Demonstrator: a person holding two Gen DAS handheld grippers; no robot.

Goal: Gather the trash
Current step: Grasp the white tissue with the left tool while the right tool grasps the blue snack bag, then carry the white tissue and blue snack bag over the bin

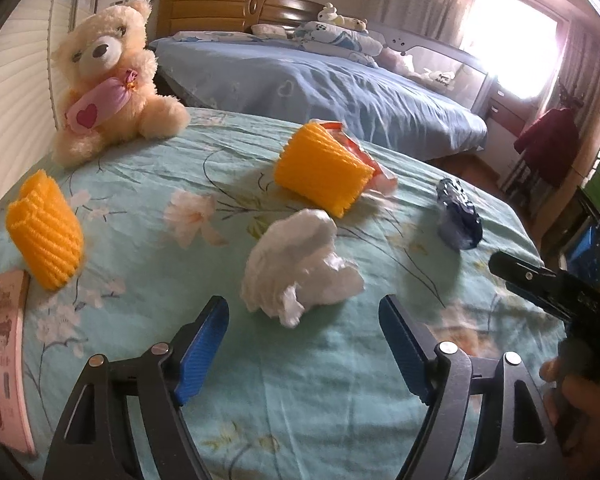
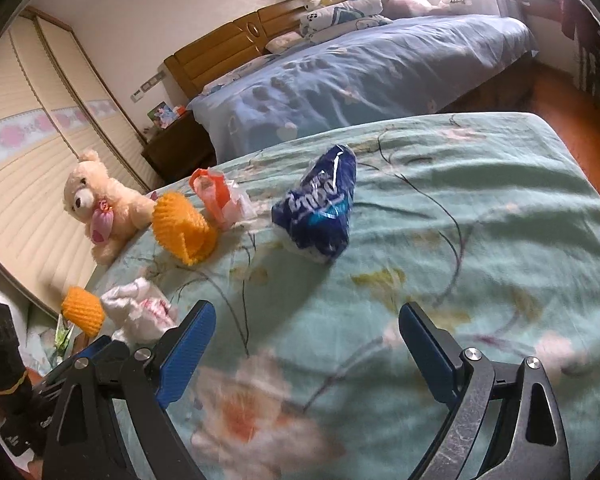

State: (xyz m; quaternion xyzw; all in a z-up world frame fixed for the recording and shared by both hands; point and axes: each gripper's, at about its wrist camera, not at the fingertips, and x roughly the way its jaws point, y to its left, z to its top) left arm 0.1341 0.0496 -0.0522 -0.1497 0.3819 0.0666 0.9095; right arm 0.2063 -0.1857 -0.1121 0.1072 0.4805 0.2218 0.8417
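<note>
**Trash scattered on floral bedspread**

While the teal floral bedspread (image 1: pixel 148 184) is carrying a teddy bear (image 1: pixel 108 76), two orange foam nets are lying beside crumpled white tissue (image 1: pixel 300 264) and a blue wrapper (image 2: pixel 320 208). Left gripper (image 1: pixel 304 344) is hovering open before the tissue; right gripper (image 2: pixel 304 344) is hovering open, empty.

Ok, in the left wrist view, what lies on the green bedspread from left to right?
Pink phone → left yellow foam net → teddy bear → crumpled white tissue → blue wrapper. The second foam net and the orange bag overlap, so I left them out.
</note>
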